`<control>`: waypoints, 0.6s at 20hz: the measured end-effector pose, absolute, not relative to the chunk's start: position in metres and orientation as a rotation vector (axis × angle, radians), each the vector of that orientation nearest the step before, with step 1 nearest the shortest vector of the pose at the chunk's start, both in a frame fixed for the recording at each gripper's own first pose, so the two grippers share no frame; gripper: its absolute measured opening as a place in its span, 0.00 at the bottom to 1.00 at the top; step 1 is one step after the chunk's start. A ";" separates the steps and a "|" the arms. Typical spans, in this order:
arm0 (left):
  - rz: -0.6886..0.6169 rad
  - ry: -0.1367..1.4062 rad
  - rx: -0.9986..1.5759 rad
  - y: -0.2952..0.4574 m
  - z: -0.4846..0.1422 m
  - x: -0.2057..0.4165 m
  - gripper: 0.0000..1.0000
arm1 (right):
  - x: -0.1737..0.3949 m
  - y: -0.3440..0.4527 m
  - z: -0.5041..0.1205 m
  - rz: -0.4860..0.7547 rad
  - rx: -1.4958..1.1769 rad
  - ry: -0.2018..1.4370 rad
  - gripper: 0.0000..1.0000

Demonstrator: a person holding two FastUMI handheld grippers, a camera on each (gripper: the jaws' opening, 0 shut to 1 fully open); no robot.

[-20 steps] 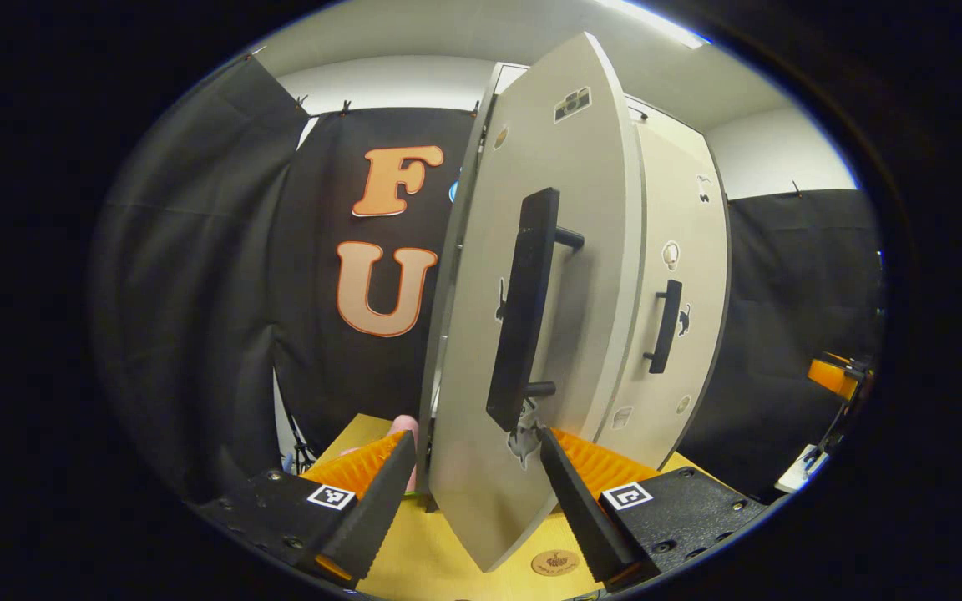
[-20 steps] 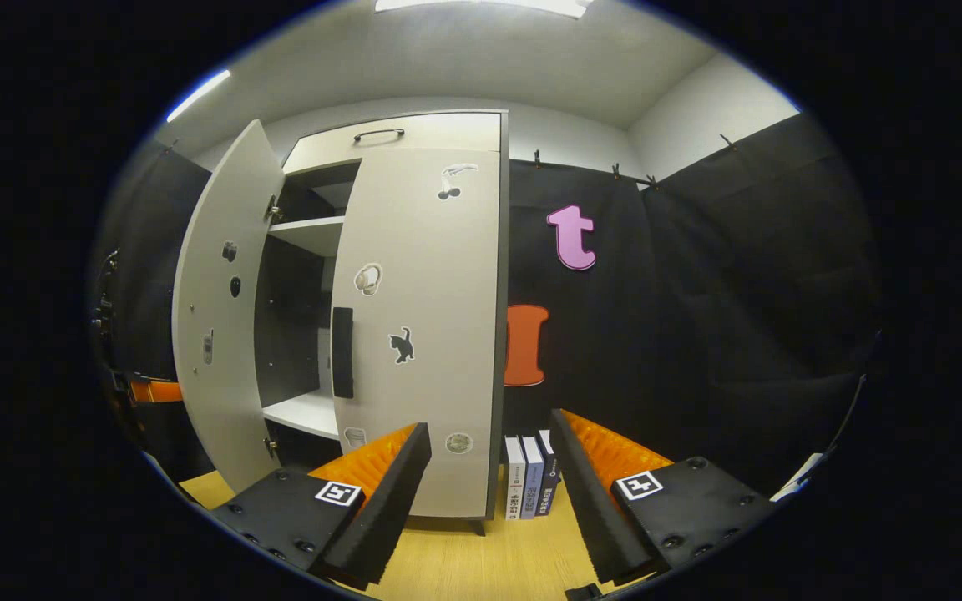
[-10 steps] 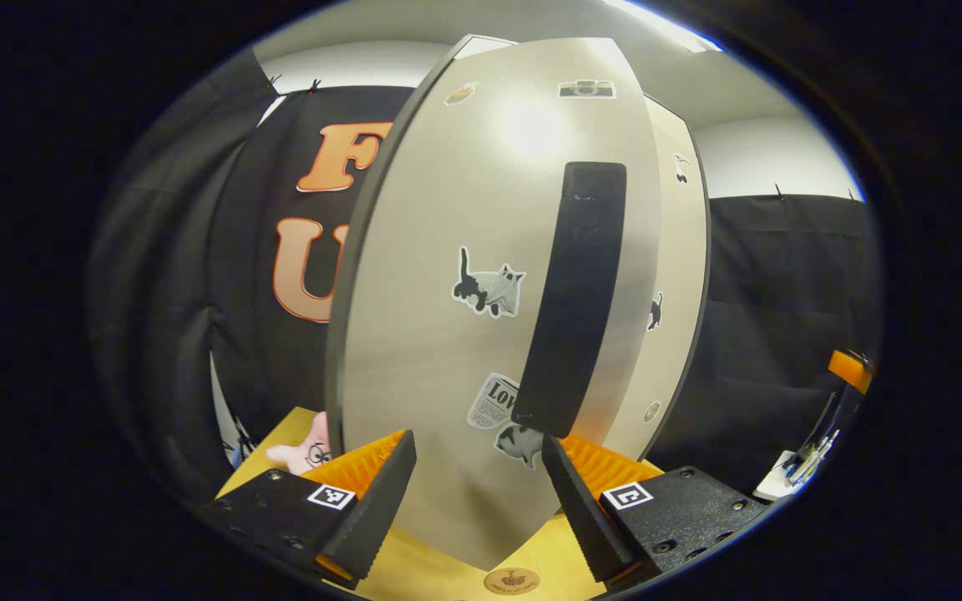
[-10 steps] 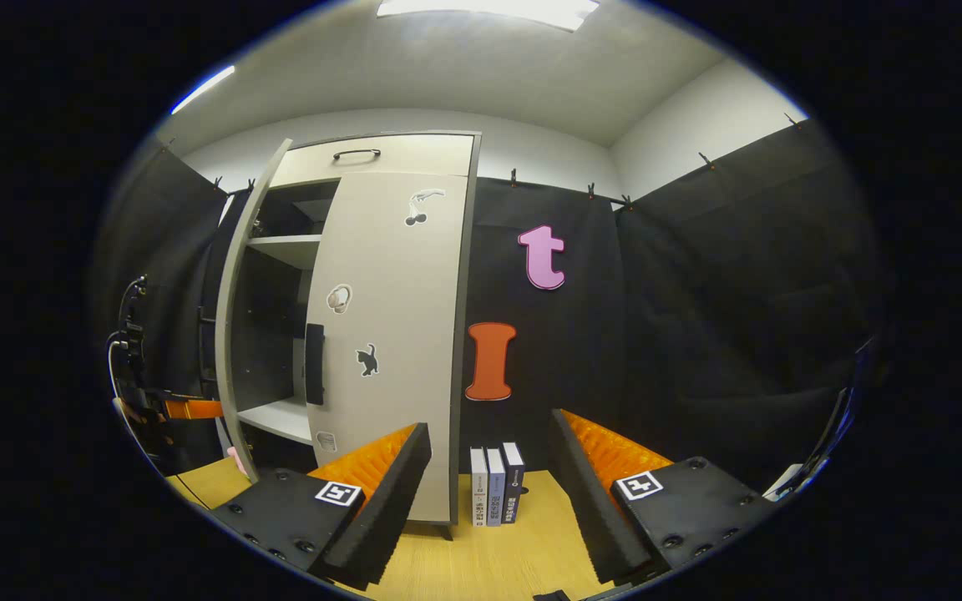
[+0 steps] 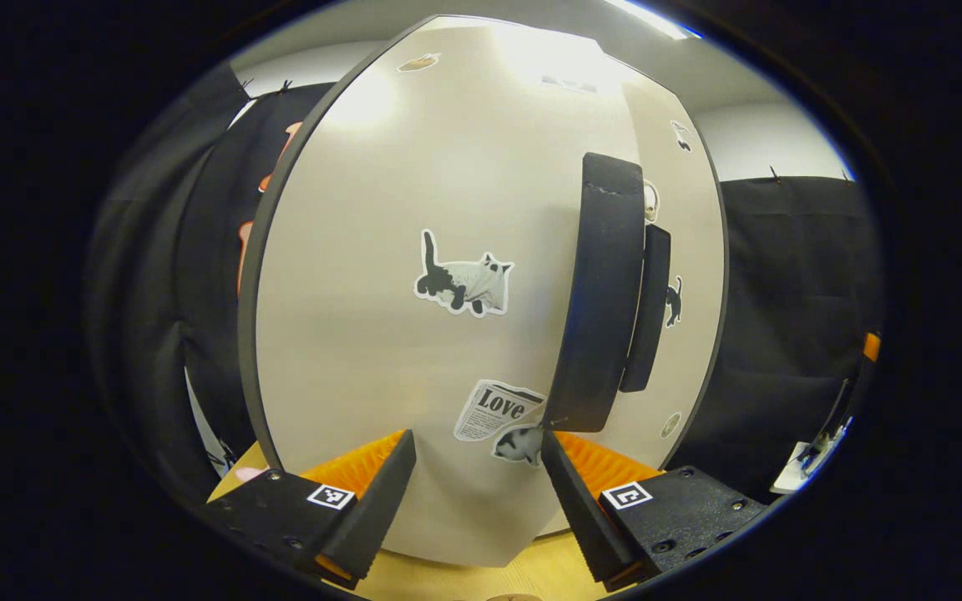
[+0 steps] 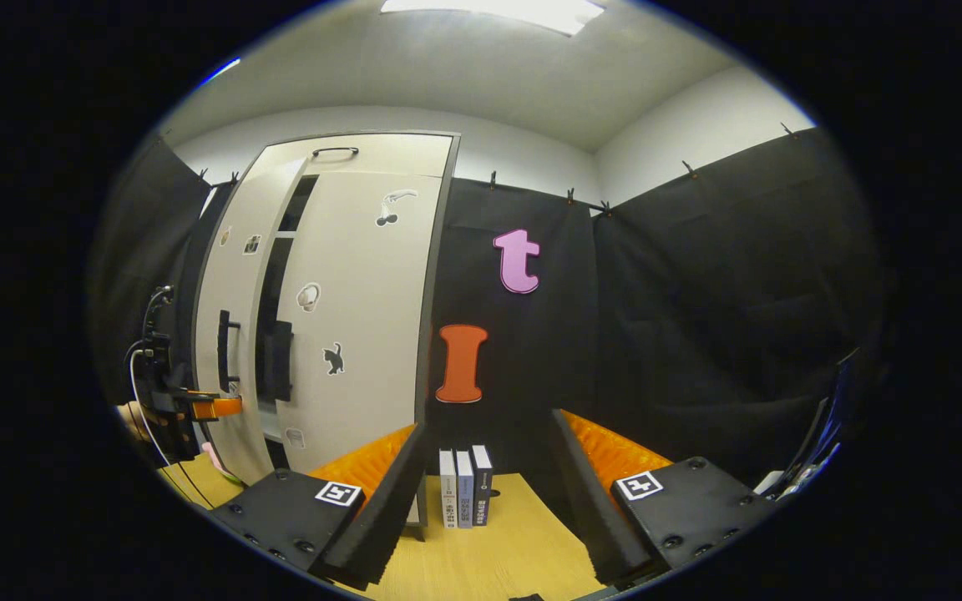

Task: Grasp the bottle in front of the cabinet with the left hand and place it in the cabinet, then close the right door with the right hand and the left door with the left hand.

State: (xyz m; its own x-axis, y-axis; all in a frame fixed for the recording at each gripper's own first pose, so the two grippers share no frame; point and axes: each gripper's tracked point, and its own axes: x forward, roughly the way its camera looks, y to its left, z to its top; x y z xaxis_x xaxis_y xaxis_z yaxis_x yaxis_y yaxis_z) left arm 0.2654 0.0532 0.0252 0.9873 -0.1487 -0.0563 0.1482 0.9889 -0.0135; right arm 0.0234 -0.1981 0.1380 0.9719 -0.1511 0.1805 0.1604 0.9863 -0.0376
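Nearest in the left gripper view, the left gripper [image 5: 477, 492] had its fingers spread, gripping nothing, close against the pale beige left cabinet door [image 5: 381, 317] just below that door's long black bar handle [image 5: 602, 292]. In the right gripper view the right gripper [image 6: 485, 492] was likewise spread and empty above the light wooden tabletop [image 6: 498, 559], with three upright books [image 6: 464, 499] just beyond its fingertips. Farther off, the beige right cabinet door [image 6: 364, 309] looked shut, while the left door stood ajar, a dark gap beside it. The bottle was hidden, presumably inside the cabinet. A push so near the handle could slip onto it, or stop early and leave the door unlatched.
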 end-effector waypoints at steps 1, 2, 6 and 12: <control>-0.147 0.060 -0.012 0.053 0.025 0.267 0.93 | 0.025 -0.199 0.138 -0.158 -0.048 -0.178 0.95; -0.144 0.062 -0.009 0.053 0.024 0.269 0.93 | 0.027 -0.200 0.137 -0.158 -0.046 -0.179 0.95; -0.108 0.079 0.039 0.056 0.021 0.273 0.93 | 0.036 -0.201 0.133 -0.148 -0.043 -0.169 0.95; -0.084 0.143 0.073 0.066 0.018 0.265 0.92 | 0.054 -0.196 0.131 -0.103 -0.043 -0.145 0.95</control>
State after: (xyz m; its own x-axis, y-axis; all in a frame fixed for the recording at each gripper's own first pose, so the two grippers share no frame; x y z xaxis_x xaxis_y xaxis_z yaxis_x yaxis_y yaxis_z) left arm 0.2645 0.0658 0.0176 0.9863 -0.0779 -0.1456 0.0884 0.9939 0.0667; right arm 0.0538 -0.1957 0.1311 0.9843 -0.0990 0.1461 0.1052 0.9938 -0.0356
